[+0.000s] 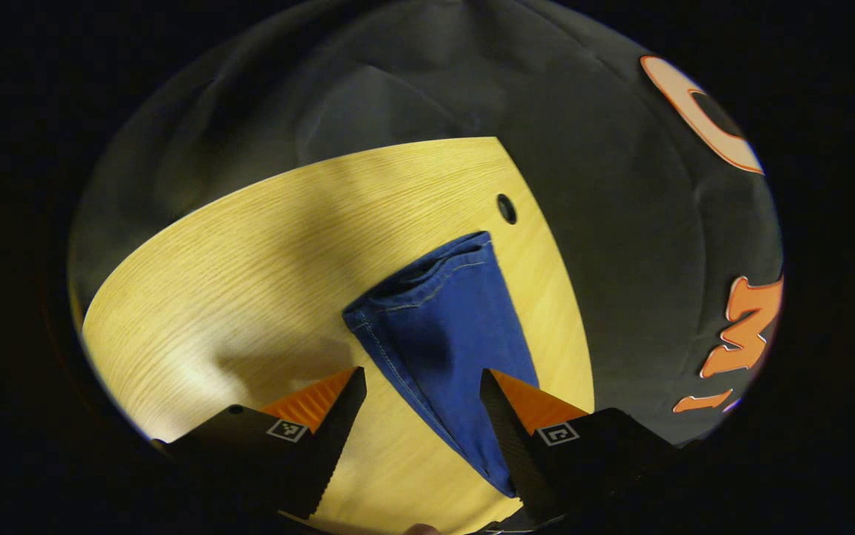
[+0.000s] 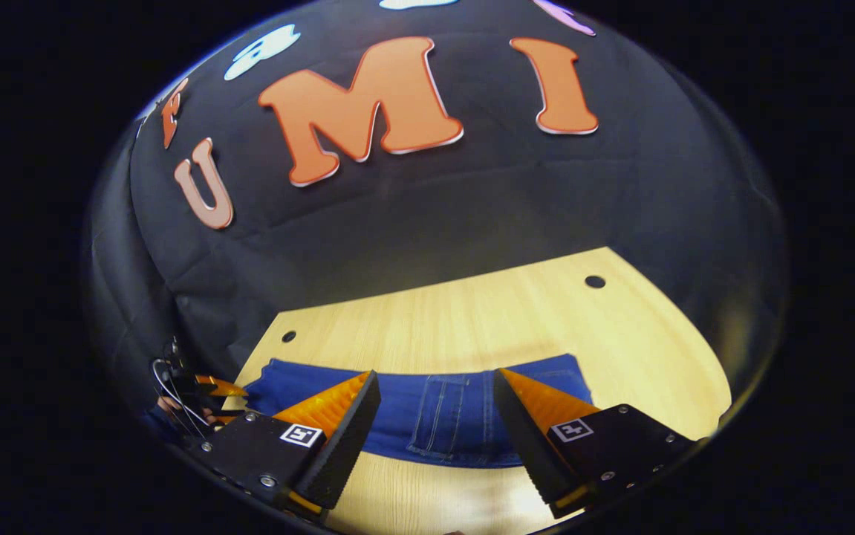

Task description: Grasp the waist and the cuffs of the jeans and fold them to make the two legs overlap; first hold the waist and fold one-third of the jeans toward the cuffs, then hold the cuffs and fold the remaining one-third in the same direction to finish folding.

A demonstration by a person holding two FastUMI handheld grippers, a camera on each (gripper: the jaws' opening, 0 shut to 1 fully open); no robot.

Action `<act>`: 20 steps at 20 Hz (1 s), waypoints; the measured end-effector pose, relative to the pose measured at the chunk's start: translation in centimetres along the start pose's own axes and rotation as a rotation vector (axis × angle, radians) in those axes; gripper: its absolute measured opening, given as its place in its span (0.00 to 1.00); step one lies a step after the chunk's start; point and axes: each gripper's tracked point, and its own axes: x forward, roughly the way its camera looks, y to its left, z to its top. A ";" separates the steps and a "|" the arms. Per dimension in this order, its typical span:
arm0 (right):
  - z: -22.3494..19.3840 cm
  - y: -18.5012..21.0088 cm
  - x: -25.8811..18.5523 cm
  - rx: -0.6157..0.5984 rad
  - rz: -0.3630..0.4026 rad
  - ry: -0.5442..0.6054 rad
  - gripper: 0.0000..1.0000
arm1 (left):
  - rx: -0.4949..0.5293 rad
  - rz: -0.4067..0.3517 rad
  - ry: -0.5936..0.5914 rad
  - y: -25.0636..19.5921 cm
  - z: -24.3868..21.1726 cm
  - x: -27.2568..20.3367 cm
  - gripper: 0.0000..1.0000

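Black cloth walls close in a pale wood tabletop [image 2: 472, 312], and on it the jeans [image 2: 464, 423] lie flat, stretched lengthwise across its near half. In the right gripper view the pocket end faces the camera, so this looks to be the waist side, with the legs running off to the left. In the left gripper view the jeans [image 1: 442, 327] narrow to a hemmed cuff pointing toward a small hole in the tabletop [image 1: 249, 275].

Each tool seems posted at its own end for a reason: one for the waist, one for the cuffs, as the task asks. The right hand-held gripper [image 2: 436, 427] hangs above the pocket area with its jaws spread wide and nothing between them. The left hand-held gripper [image 1: 422, 431] is likewise wide open, straddling the leg just short of the cuff without pinching it (whether a finger brushes the cloth I cannot tell).

Judging by the flat, apparently single-width layout, the lengthwise thirds are not yet folded, and a grip on the waist looks like the step in hand.
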 end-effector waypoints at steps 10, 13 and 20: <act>4.6 -1.2 -3.6 -0.033 -0.066 -0.128 0.96 | 0.006 -0.047 -0.010 -2.8 1.6 2.9 0.88; 3.9 -1.3 -3.6 -0.047 -0.076 -0.103 0.96 | 0.002 -0.098 -0.015 -3.7 1.9 4.0 0.78; 3.7 -3.0 -3.2 -0.070 -0.070 -0.076 0.96 | -0.089 -0.151 -0.074 -3.1 1.9 4.7 0.11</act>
